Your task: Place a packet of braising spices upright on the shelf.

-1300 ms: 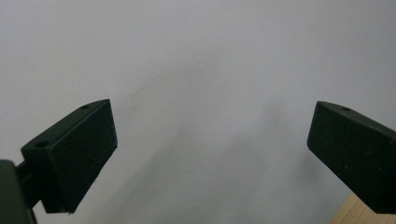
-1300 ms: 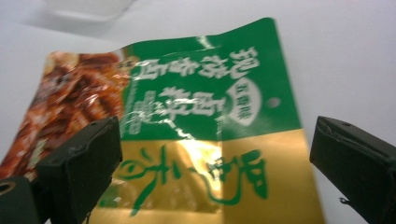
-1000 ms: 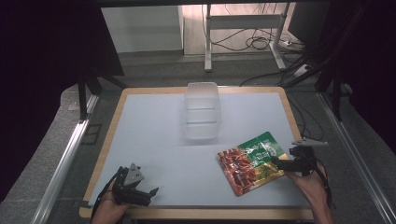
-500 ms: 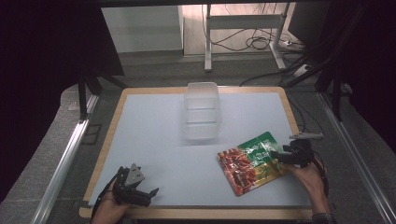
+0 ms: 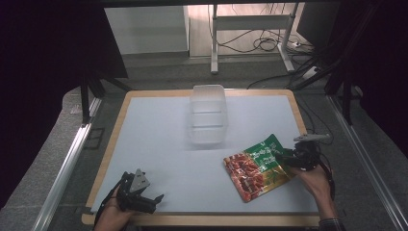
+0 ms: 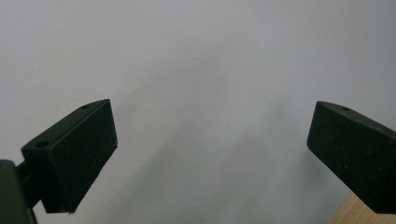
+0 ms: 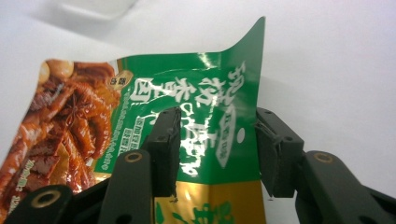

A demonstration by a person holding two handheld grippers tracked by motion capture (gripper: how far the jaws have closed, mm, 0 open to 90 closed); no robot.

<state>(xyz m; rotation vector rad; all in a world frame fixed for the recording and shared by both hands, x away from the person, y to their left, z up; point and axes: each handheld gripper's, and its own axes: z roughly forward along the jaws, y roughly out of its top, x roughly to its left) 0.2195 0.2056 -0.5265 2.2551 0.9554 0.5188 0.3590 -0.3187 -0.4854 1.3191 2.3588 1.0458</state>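
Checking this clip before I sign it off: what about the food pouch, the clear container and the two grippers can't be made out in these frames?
- Food pouch, right gripper view: its near end runs under the right gripper and off the bottom edge; whether the pads press it yet is unclear.
- Pouch lettering, high view: too small to read.
- Clear container, high view: contents, if any, can't be told through the see-through walls.
- Left gripper: body cut off by the frame.

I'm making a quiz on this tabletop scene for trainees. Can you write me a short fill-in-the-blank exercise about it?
1. The right gripper has its jaws around the ____ end of the food pouch.
2. The clear plastic container on the table holds ____.
3. The left gripper has its jaws ____, with nothing between them.

Missing words: green; nothing; open
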